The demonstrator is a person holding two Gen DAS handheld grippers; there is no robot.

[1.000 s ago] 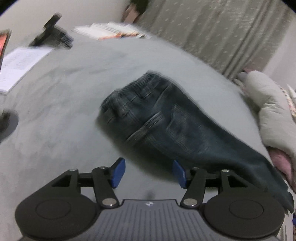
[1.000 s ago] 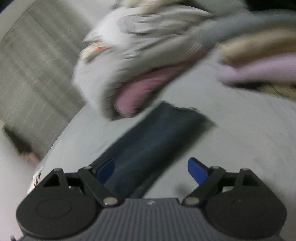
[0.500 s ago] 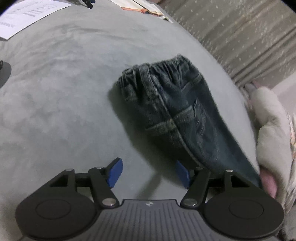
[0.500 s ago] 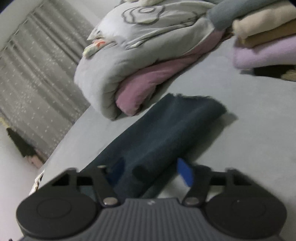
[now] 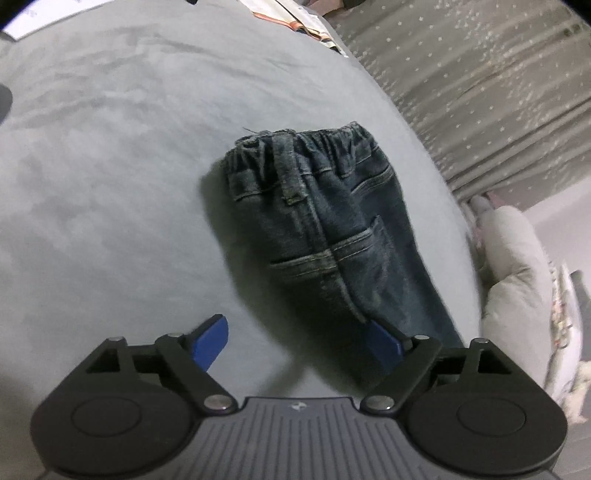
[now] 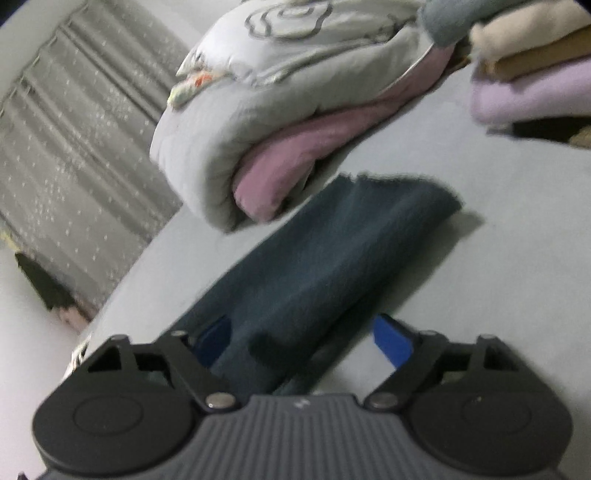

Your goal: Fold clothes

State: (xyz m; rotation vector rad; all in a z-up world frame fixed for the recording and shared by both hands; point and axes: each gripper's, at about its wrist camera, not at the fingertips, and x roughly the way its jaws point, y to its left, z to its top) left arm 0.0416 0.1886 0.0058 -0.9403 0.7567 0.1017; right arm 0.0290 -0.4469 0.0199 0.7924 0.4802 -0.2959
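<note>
We see, in the left wrist view, dark jeans (image 5: 325,229) lying folded lengthwise on a grey bed (image 5: 110,184), the elastic waistband at the far end and the legs running back toward the camera and to the right. Our left gripper (image 5: 299,338) stands spread wide: its left pad (image 5: 212,341) hangs over bare bed, while its right pad (image 5: 384,341) sits at the near edge of the jeans, at or just above the cloth; contact cannot be judged here. Papers (image 5: 295,18) lie at the far edge of the bed, a grey curtain (image 5: 480,92) hangs beyond, and a pale quilt (image 5: 517,266) shows at right. In the right wrist view, which is slightly blurred, we see the leg end of the jeans (image 6: 332,258) stretching away from the camera, its hem close to a folded grey and pink quilt (image 6: 258,147). Our right gripper (image 6: 303,339) is also spread, and the cloth passes between its pads: the left pad (image 6: 210,341) lies against or over the denim, the right pad (image 6: 391,341) over bare bed (image 6: 498,258) just beside the cloth. A stack of folded clothes (image 6: 528,81) in cream, tan and lilac rests at the upper right, apart from the jeans, and the curtain (image 6: 74,147) fills the upper left.
</note>
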